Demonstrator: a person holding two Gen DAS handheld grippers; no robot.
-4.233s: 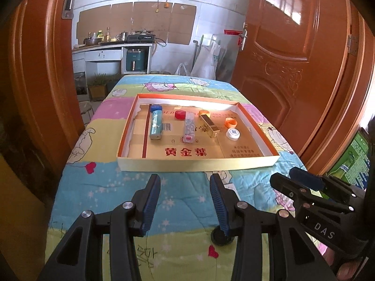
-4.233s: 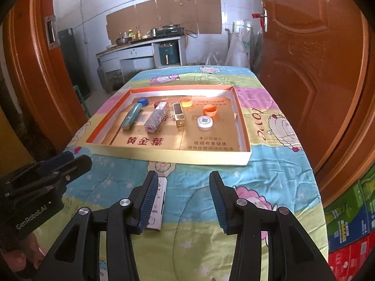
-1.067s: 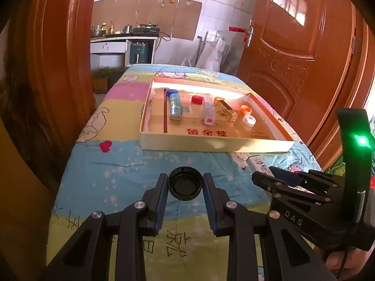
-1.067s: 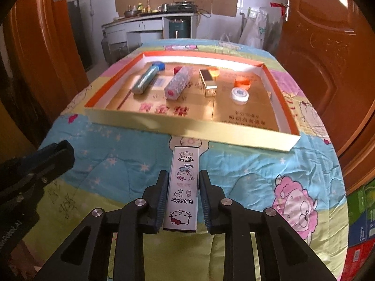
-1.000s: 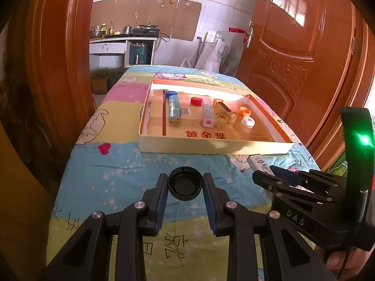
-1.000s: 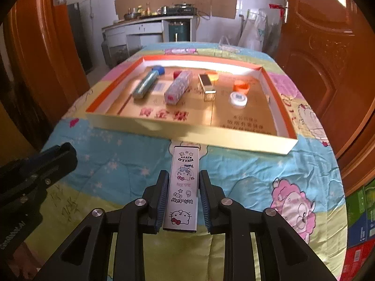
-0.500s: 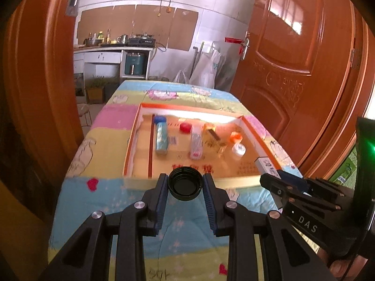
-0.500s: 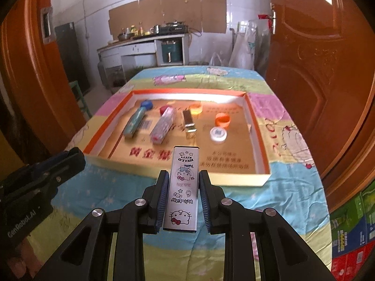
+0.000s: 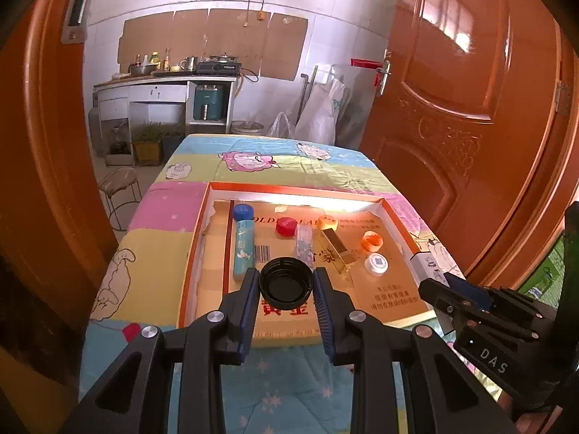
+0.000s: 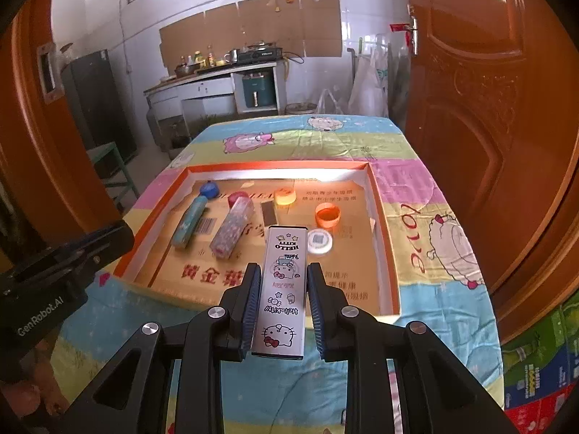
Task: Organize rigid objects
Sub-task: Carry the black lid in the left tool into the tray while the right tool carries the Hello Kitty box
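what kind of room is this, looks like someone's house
Most likely a plain home kitchen seen through a doorway. A counter at the back carries a stove, pots and bottles, tiled walls rise behind it, and wooden doors frame a table under a cartoon-print quilt.

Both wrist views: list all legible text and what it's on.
"HELLO KITTY", "Hello Kitty": white box held in the right gripper.
"DAS": right gripper body, left wrist view.
"GenRobot.AI": left gripper body, right wrist view.
"黄金葉": floor of the cardboard tray, upside down in that view.
Small print on the tray floor, barcode and stove label: too small to read.
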